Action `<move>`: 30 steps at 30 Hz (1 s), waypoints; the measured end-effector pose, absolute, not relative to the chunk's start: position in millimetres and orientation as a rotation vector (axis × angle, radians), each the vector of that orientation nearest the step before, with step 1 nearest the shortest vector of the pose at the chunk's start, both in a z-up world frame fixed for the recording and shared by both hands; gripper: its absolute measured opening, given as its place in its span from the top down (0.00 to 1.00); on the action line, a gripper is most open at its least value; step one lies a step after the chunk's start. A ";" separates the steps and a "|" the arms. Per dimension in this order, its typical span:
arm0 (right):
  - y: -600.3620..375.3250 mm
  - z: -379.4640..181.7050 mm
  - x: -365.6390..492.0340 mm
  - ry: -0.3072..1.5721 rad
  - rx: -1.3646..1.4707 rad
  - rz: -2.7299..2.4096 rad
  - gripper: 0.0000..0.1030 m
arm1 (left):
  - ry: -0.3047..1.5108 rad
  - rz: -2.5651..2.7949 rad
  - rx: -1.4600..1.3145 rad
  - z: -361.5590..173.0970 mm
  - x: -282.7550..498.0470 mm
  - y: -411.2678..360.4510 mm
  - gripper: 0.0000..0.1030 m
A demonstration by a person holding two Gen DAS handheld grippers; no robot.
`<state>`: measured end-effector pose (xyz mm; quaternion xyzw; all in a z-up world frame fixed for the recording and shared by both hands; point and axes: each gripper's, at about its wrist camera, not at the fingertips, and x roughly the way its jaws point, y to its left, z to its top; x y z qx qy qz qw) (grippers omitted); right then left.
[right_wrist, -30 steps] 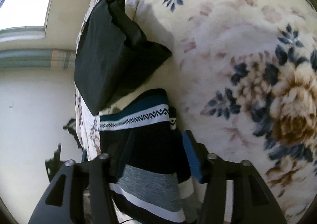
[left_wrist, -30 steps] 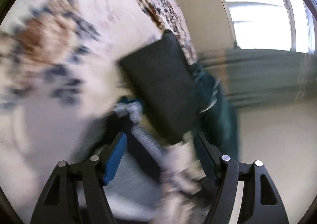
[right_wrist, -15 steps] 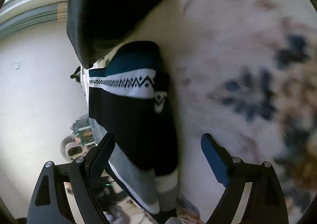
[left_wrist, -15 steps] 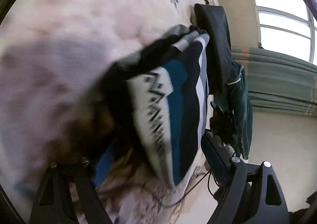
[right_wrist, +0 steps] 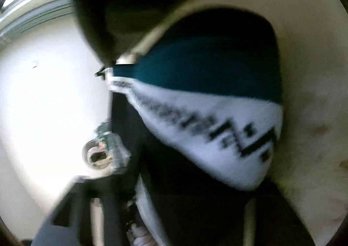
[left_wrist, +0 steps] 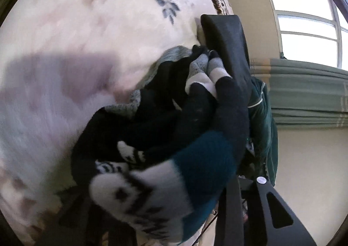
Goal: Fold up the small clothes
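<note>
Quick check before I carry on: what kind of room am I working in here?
Probably a bedroom. The socks lie on a floral bedspread that looks like a bed's, with a window and green curtain behind and a dark folded garment nearby.

Both wrist cameras look down along their fingers, very near the striped sweater (left_wrist: 195,159). They share it and the floral bedspread (left_wrist: 87,39).

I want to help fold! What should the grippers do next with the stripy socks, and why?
Probably lift the stripy socks off the floral bedspread. The left gripper and right gripper have just been closing their jaws, with bunched sock between them, so it seems caught, ready to fold.
</note>
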<state>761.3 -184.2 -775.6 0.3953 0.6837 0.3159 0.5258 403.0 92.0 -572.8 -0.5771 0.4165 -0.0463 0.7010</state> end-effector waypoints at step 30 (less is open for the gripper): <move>-290.1 -674.3 360.5 1.774 1.086 0.199 0.41 | 1.235 -0.131 -0.870 -502.3 291.0 157.1 0.30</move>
